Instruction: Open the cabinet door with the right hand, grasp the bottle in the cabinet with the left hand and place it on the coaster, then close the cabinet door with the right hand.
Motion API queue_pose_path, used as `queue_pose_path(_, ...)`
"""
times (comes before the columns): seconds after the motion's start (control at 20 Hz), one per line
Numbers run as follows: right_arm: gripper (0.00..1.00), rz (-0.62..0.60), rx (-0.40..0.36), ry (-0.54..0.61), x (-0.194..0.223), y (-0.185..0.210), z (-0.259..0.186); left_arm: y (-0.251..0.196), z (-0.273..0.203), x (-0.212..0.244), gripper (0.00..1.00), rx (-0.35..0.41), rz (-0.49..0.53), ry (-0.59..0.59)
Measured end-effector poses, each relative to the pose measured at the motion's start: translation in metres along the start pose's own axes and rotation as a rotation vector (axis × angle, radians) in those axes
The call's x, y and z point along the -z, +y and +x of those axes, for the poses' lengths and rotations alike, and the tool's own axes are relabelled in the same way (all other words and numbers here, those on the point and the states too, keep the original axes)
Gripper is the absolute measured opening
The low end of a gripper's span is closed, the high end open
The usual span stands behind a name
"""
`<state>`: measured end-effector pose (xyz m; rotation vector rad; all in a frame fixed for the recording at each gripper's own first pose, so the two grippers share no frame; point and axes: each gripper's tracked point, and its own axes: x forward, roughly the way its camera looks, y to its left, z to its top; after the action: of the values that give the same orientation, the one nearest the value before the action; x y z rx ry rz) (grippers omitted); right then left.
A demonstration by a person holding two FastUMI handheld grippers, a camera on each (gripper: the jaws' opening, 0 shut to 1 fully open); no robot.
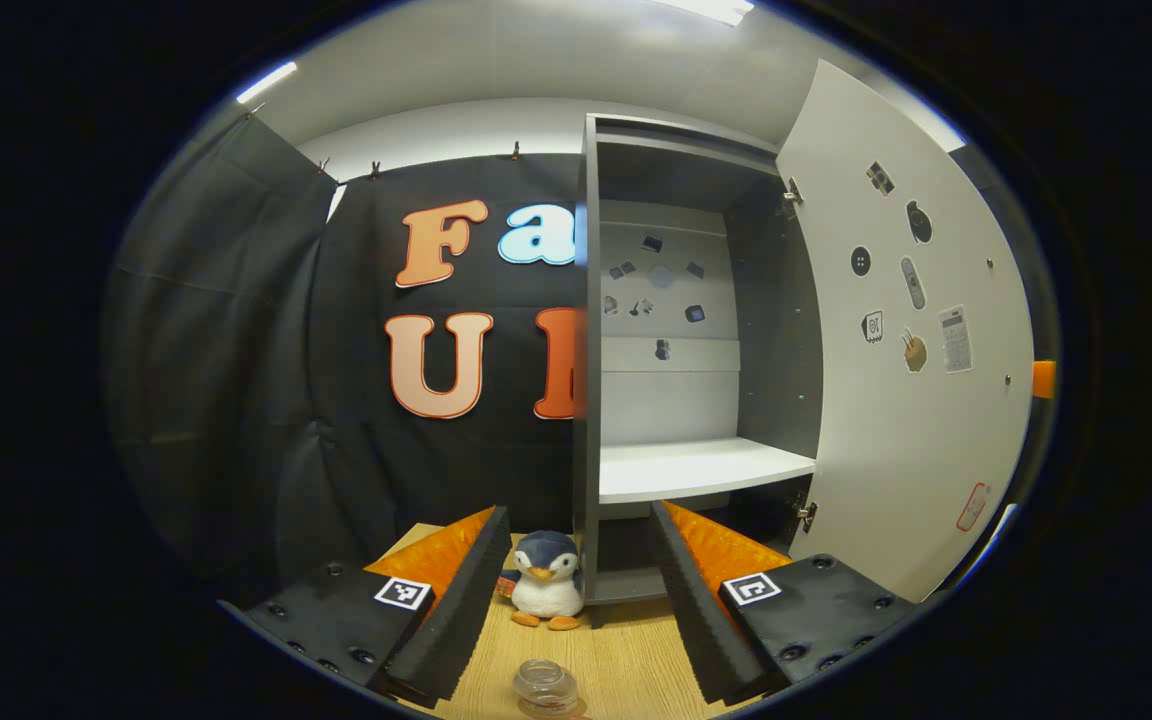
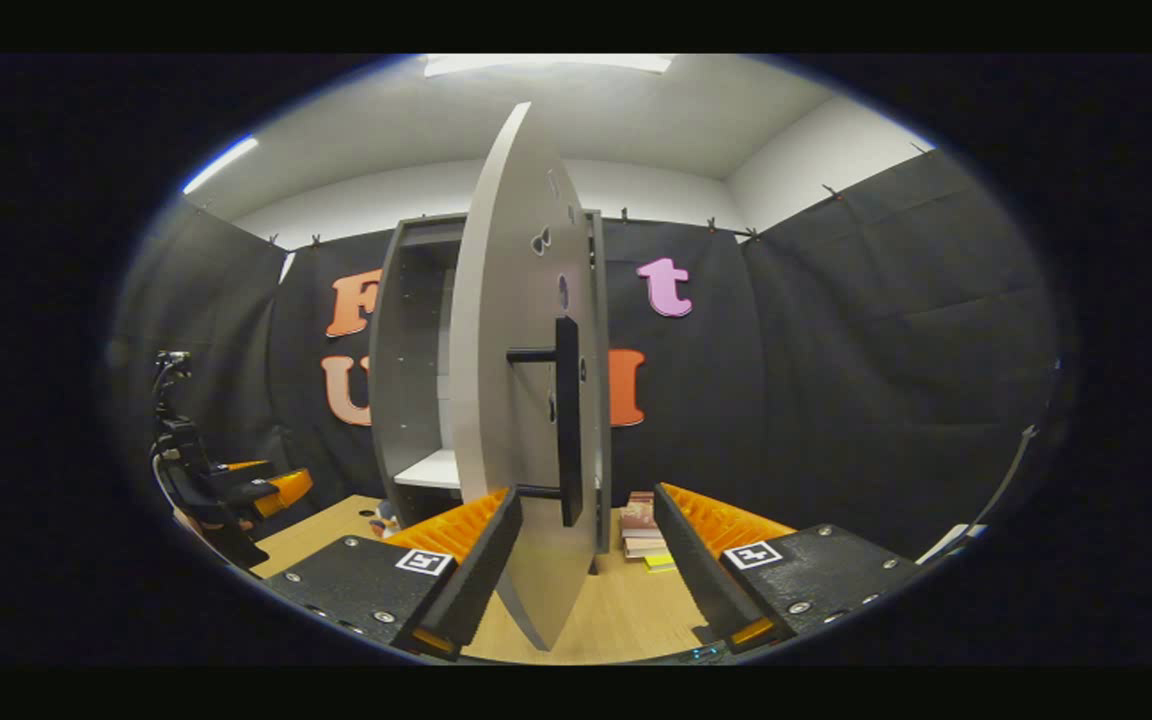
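Note:
The grey cabinet [image 1: 591, 330] stands with its door [image 1: 901, 400] swung wide to the right, and its white shelf [image 1: 696, 468] is bare. A clear bottle [image 1: 544, 688] stands on the wooden table, low between the fingers of my open left gripper [image 1: 579, 510]; I cannot tell whether a coaster lies under it. In the right gripper view the door [image 2: 516, 350] is edge-on, with its black handle [image 2: 567, 420] between the fingers of my open right gripper [image 2: 586, 492]; neither finger presses on it. The left gripper [image 2: 236, 490] shows far left.
A penguin plush [image 1: 547, 592] sits on the table [image 1: 626, 660] at the cabinet's front left corner. A stack of books [image 2: 641, 530] lies to the right of the cabinet. Black cloth walls close the booth on all sides.

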<state>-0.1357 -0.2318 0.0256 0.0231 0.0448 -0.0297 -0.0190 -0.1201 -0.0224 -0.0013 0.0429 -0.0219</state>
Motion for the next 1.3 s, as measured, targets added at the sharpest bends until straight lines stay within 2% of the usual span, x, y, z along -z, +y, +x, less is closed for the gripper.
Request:
queue_pose_path(0.15,0.78,0.023,-0.089,0.011,0.003,0.039,0.014,0.018,0.002,0.003,0.91,-0.021,-0.012,0.004)
queue_pose_path(0.2,0.66,0.021,-0.108,0.014,0.004,0.051,0.019,0.024,0.003,0.003,0.9,-0.026,-0.011,0.004)
queue_pose_path(0.25,0.72,0.01,-0.121,0.01,0.003,0.064,0.025,0.031,0.005,0.002,0.9,-0.033,-0.005,0.003)
queue_pose_path(0.5,0.46,-0.003,-0.183,0.011,0.007,0.118,0.052,0.064,0.011,0.007,0.9,-0.057,0.012,-0.002)
queue_pose_path(0.7,0.35,0.019,-0.237,0.021,0.006,0.166,0.088,0.086,0.029,0.004,0.9,-0.063,0.024,-0.004)
queue_pose_path(0.85,0.32,-0.017,-0.237,0.019,0.012,0.193,0.116,0.099,0.041,0.006,0.9,-0.061,0.022,-0.002)
queue_pose_path(0.95,0.32,-0.045,-0.22,0.019,0.013,0.197,0.123,0.108,0.05,0.007,0.9,-0.057,0.015,-0.003)
queue_pose_path(1.1,0.32,-0.009,-0.22,0.024,0.016,0.205,0.133,0.123,0.058,0.013,0.9,-0.055,0.001,-0.001)
queue_pose_path(1.3,0.28,0.01,-0.212,0.016,0.022,0.233,0.178,0.136,0.077,0.018,0.9,-0.037,-0.019,0.004)
